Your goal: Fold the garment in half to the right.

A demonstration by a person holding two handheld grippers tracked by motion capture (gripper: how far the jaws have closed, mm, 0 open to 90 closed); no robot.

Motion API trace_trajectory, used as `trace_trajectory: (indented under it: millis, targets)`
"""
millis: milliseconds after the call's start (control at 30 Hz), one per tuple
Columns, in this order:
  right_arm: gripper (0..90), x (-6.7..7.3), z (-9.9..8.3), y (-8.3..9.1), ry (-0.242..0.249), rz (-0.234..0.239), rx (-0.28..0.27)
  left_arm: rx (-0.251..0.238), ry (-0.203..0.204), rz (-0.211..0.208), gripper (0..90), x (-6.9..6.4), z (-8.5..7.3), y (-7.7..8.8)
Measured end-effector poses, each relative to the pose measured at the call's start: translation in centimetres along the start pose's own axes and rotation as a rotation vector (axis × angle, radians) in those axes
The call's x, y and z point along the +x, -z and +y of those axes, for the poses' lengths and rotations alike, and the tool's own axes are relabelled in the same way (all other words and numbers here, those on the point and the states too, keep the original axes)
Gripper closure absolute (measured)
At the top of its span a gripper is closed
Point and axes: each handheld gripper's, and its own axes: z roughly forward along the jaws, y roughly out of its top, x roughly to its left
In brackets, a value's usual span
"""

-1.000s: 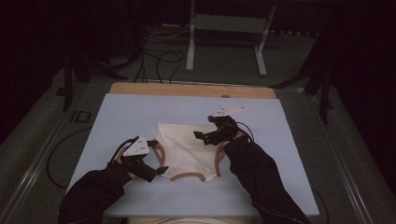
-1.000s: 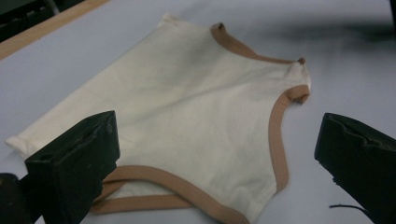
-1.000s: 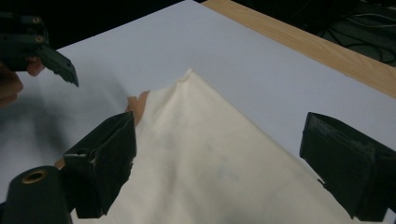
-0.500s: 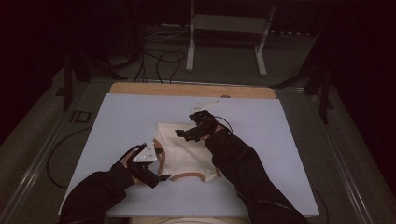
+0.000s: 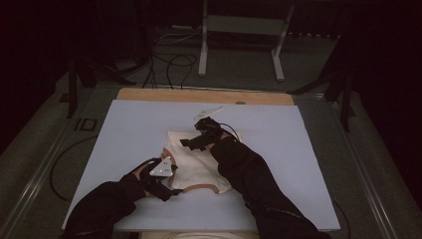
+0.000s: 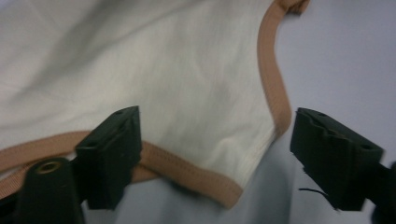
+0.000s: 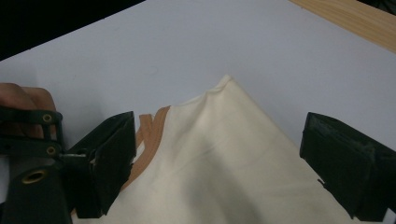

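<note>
Left gripper [image 6: 215, 154] jaws wide, just been closing, straddling the tan-trimmed corner of the cream garment [image 6: 140, 79], pads not pressing. Right gripper [image 7: 217, 158] jaws wide over its far corner. High view: garment [image 5: 196, 167] mid white board [image 5: 124, 129], wooden strip [image 5: 204, 95] behind.

No readable text, label, brand, number or sign anywhere. Cloth [image 6: 154, 79] plain, no tag print visible. Table [image 5: 298, 149] blank. Gripper bodies unmarked in both gripper views. Background too dark to read.
</note>
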Motion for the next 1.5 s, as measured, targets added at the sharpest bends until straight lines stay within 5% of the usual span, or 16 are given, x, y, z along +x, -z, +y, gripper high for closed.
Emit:
trace_trajectory:
  millis: [267, 500, 767, 1200, 1500]
  targets:
    - [10.9, -0.1, 0.3, -0.6, -0.004, 0.005, 0.009, -0.022, 0.007, 0.013, 34.0, 0.3, -0.2, -0.6]
    - [10.9, 0.0, 0.6, -1.5, 0.0, 0.01, 0.018, -0.048, 0.019, 0.049, 57.8, 0.4, -0.2, -0.7]
    - [13.2, -0.1, 1.1, -3.0, 0.018, 0.002, 0.03, -0.049, 0.012, 0.031, 82.0, 0.6, -0.1, -0.8]
    - [13.8, 0.1, 2.4, -7.3, -0.039, -0.027, 0.093, -0.052, 0.037, 0.019, 85.8, 0.8, 0.0, -0.9]
    - [39.8, -0.4, 2.7, -9.6, -0.063, -0.037, 0.134, -0.047, 0.035, 0.026, 86.3, 0.7, -0.1, -0.9]
